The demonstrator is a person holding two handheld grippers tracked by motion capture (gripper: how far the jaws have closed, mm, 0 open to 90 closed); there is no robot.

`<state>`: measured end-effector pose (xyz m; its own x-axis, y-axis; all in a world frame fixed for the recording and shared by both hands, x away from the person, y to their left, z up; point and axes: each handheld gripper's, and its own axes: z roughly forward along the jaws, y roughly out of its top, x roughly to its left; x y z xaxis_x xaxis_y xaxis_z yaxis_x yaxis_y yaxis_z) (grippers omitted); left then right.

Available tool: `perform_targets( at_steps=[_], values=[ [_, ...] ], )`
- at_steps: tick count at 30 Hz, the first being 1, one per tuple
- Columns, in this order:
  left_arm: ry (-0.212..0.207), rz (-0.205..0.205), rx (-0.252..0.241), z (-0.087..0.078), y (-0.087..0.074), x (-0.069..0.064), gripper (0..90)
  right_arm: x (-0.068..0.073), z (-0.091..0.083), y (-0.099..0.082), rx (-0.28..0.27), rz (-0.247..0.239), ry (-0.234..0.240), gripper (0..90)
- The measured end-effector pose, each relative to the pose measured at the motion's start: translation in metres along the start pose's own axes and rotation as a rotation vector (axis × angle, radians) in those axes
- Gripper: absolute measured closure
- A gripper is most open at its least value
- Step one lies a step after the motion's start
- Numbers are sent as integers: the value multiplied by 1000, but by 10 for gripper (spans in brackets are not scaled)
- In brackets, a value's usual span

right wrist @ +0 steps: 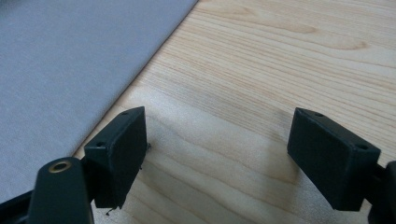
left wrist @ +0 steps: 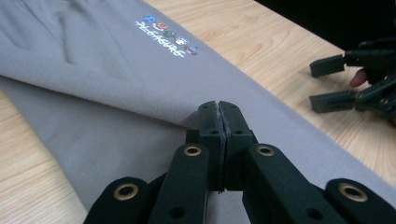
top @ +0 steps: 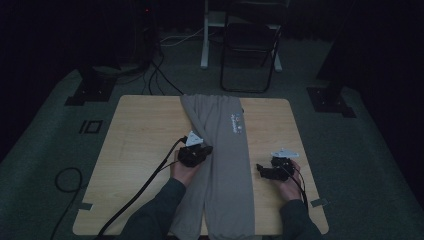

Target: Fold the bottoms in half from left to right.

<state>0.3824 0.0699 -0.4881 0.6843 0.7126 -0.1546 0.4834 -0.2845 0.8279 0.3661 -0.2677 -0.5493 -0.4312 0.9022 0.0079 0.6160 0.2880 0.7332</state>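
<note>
Grey knit cotton trousers (top: pixel 222 150) lie lengthwise down the middle of the pale wooden table (top: pixel 135 145), long axis running from the far edge toward the person, near end hanging over the near edge; one leg is folded over the other, so the stack reads as a single long strip. Left gripper (top: pixel 202 149) sits on the strip's left edge, jaws pressed fully together; in the left gripper view a fold of the grey fabric (left wrist: pixel 140 102) appears pinched at the tips, though the pads hide the actual bite. Right gripper (top: pixel 261 169) hovers over bare wood just right of the strip's right edge, jaws wide apart with nothing between them; the cloth edge (right wrist: pixel 70 70) lies just beside its left pad, not touching. So the right hand is the free one, and the fabric lies to its left, a short sideways reach away. Printed on the upper leg: a row of small coloured emblems above white lettering (left wrist: pixel 166 44), possibly "PLEASURES"; too small to confirm.
</note>
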Motion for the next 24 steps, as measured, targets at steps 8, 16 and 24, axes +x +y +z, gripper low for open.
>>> perform_targets(
  at_steps=[8, 16, 24],
  values=[
    [-8, 79, 79, 24, 18, -20, 895, 0, 1, 1, 1, -2, 4, 194],
    [-20, 134, 95, 55, 44, -49, 893, -1, 2, 2, -2, -7, 8, 194],
    [-107, 182, 113, 84, 50, -86, 894, -2, 2, 2, -1, 6, -1, 194]
  ],
)
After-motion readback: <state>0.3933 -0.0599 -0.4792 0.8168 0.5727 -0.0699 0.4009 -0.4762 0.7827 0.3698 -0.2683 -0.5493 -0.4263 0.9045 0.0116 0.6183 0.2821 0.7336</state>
